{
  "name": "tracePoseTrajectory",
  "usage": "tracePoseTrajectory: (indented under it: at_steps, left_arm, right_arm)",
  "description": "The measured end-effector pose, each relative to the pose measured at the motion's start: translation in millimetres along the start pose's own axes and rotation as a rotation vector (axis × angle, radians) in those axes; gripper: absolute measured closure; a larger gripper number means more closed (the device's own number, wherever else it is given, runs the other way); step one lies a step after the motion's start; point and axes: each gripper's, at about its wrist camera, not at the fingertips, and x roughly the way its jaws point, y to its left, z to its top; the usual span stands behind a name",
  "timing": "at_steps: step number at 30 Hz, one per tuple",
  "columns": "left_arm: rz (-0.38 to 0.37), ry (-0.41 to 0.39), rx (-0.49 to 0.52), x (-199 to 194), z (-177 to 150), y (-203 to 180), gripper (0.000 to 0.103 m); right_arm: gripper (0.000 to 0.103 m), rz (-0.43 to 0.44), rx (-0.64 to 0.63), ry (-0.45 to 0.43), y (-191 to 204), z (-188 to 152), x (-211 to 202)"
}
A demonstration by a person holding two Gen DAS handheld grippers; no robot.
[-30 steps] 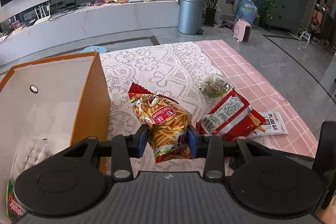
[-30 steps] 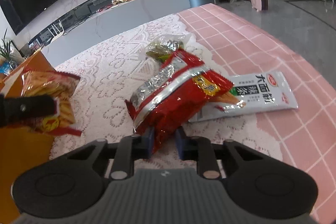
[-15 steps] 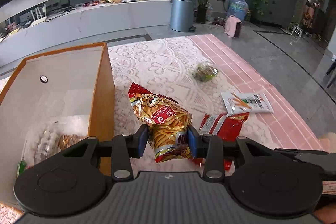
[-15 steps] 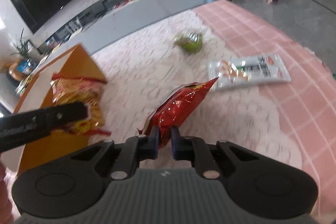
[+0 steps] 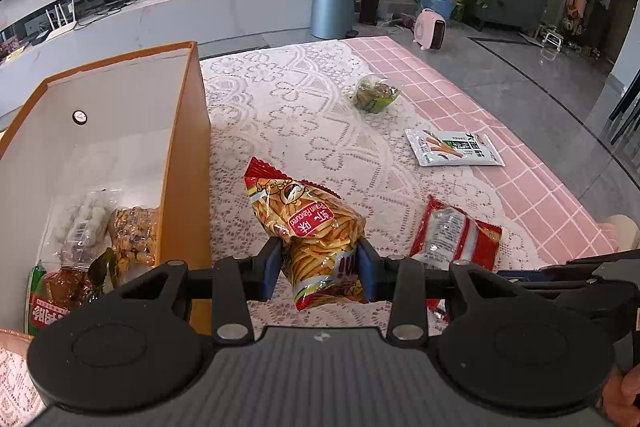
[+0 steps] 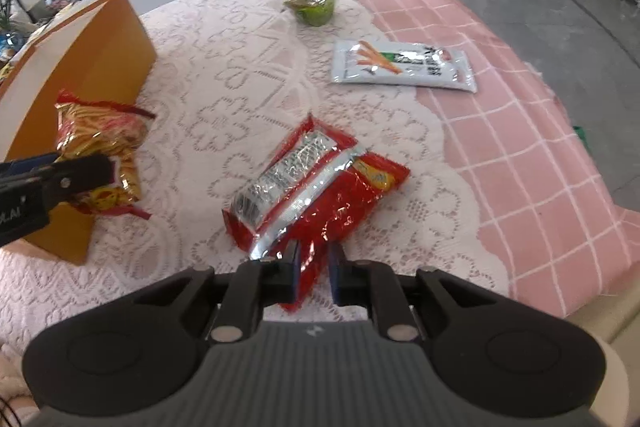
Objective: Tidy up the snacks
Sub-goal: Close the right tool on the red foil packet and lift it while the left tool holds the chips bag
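My left gripper point(image 5: 320, 269) is shut on a yellow prawn-stick bag point(image 5: 316, 227) and holds it above the table, just right of the orange box point(image 5: 182, 163). The box holds several snack packs point(image 5: 92, 227). My right gripper point(image 6: 313, 273) is shut on the corner of a red snack bag point(image 6: 320, 187), which hangs low over the lace cloth. That red bag also shows in the left wrist view point(image 5: 456, 237). The left gripper with its yellow bag point(image 6: 100, 155) shows at the left of the right wrist view, beside the orange box point(image 6: 96, 67).
A white carrot-stick packet point(image 5: 452, 147) and a green clear-wrapped snack point(image 5: 376, 93) lie on the table further out; both also show in the right wrist view, packet point(image 6: 404, 67) and green snack point(image 6: 314, 5). The pink checked table edge point(image 6: 580, 267) is at the right.
Both grippers have pulled back and up, so the table looks further away. The red bag has swung from hanging edge-on to lying flatter in the right gripper. The left gripper has moved closer to the box.
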Motion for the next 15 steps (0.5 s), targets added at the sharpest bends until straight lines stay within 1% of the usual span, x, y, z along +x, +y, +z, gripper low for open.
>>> tracePoseTrajectory:
  at_steps: [2, 3, 4, 5, 7, 9, 10, 13, 15]
  left_arm:
    - [0.001, -0.003, -0.003, 1, 0, 1, 0.059]
    - [0.002, -0.003, -0.004, 1, 0, 1, 0.059]
    - [0.003, -0.004, -0.005, 1, 0, 1, 0.059]
    - [0.004, -0.006, -0.003, 2, 0, 1, 0.059]
    - [0.015, -0.015, 0.011, 2, 0, 0, 0.059]
    - [0.029, -0.025, 0.028, 3, 0, -1, 0.059]
    - [0.03, -0.027, 0.029, 3, 0, -1, 0.059]
    - [0.05, -0.034, 0.035, 6, 1, 1, 0.059]
    - [0.072, -0.034, 0.049, 10, 2, 0, 0.059]
  right_arm:
    - [0.051, -0.018, 0.016, -0.014, 0, 1, 0]
    - [0.045, -0.026, 0.033, -0.021, 0, 3, 1]
    - [0.036, -0.027, 0.062, -0.029, -1, 5, 1]
    - [0.029, -0.015, 0.105, -0.033, -5, 8, 2]
    - [0.021, 0.031, 0.242, -0.037, -15, 11, 6]
    - [0.02, 0.045, 0.353, -0.037, -21, 12, 14]
    - [0.02, 0.024, 0.381, -0.037, -20, 13, 18]
    - [0.02, -0.049, 0.357, -0.057, -10, 17, 23]
    - [0.02, -0.074, 0.324, -0.074, -4, 21, 23]
